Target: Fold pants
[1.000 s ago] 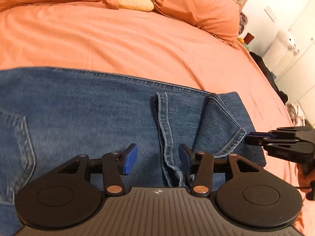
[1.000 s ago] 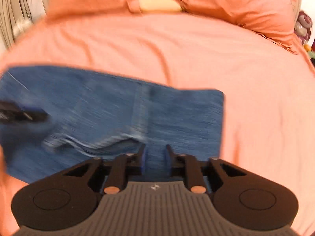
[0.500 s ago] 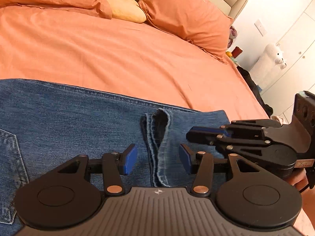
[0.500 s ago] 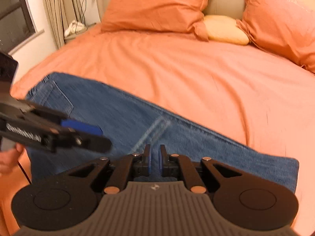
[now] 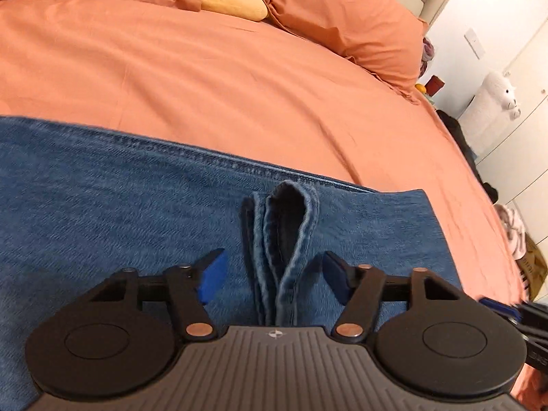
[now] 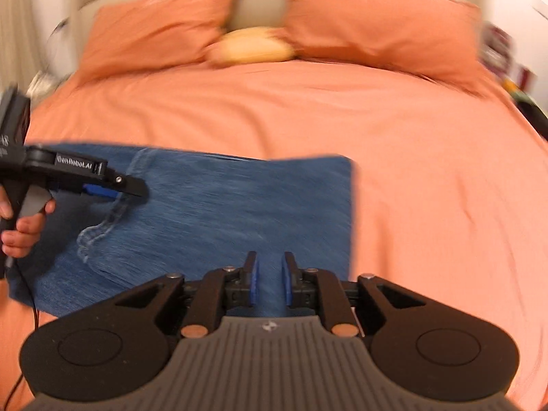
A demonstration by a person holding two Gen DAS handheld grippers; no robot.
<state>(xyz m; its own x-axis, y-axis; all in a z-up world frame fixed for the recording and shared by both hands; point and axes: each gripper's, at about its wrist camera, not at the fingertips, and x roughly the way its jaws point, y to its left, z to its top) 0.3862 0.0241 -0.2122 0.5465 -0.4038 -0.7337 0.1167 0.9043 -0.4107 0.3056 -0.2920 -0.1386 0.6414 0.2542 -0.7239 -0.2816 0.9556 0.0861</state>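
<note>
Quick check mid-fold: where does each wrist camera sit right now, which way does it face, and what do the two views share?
Left wrist: behind the open left tongs, low over the blue denim pants, facing the orange pillows; the right tongs' tip shows at the right edge.
Right wrist: behind the slightly open right tongs, facing the headboard; the left tongs and the left hand show.
Shared: pants, orange bedsheet, pillows.

Both wrist cams low, facing headboard, sharing jeans (image 5: 137, 212).
</note>
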